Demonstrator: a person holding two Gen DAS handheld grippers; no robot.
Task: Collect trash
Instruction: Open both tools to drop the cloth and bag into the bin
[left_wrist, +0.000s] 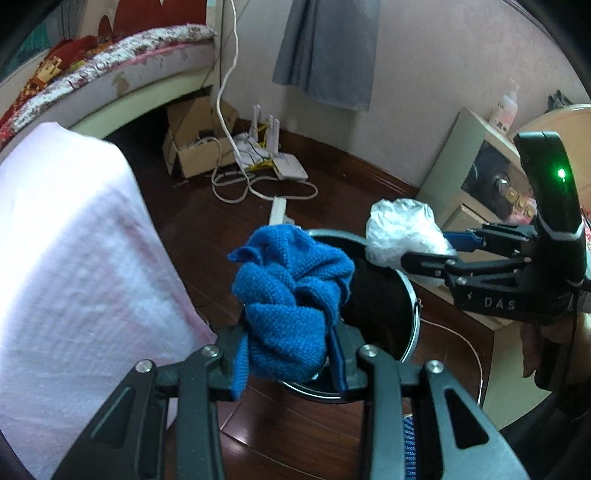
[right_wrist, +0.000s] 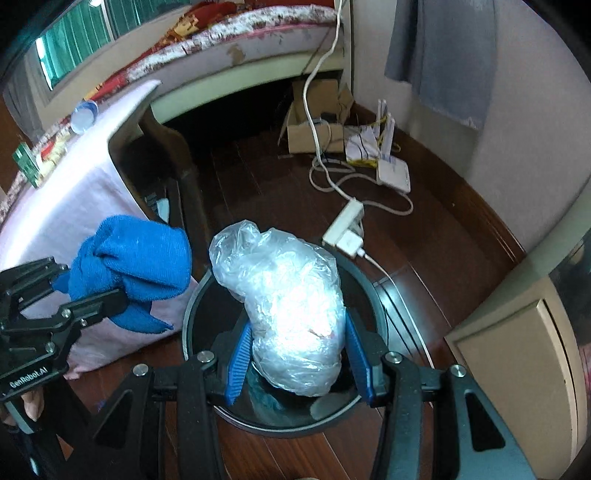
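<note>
My left gripper (left_wrist: 288, 362) is shut on a crumpled blue cloth (left_wrist: 291, 295) and holds it above the left rim of a round black trash bin (left_wrist: 402, 325) on the floor. The cloth also shows at the left of the right wrist view (right_wrist: 136, 266). My right gripper (right_wrist: 295, 362) is shut on a crumpled clear plastic bag (right_wrist: 291, 306) directly over the bin's opening (right_wrist: 207, 295). In the left wrist view the bag (left_wrist: 402, 232) hangs over the bin's far right rim, held by the right gripper (left_wrist: 443, 247).
A table draped in a pink cloth (left_wrist: 74, 258) stands left of the bin. A power strip (right_wrist: 343, 225), white cables (right_wrist: 332, 181), a router (right_wrist: 393, 173) and a cardboard box (left_wrist: 199, 147) lie on the dark wood floor behind. A beige cabinet (right_wrist: 517, 362) stands right.
</note>
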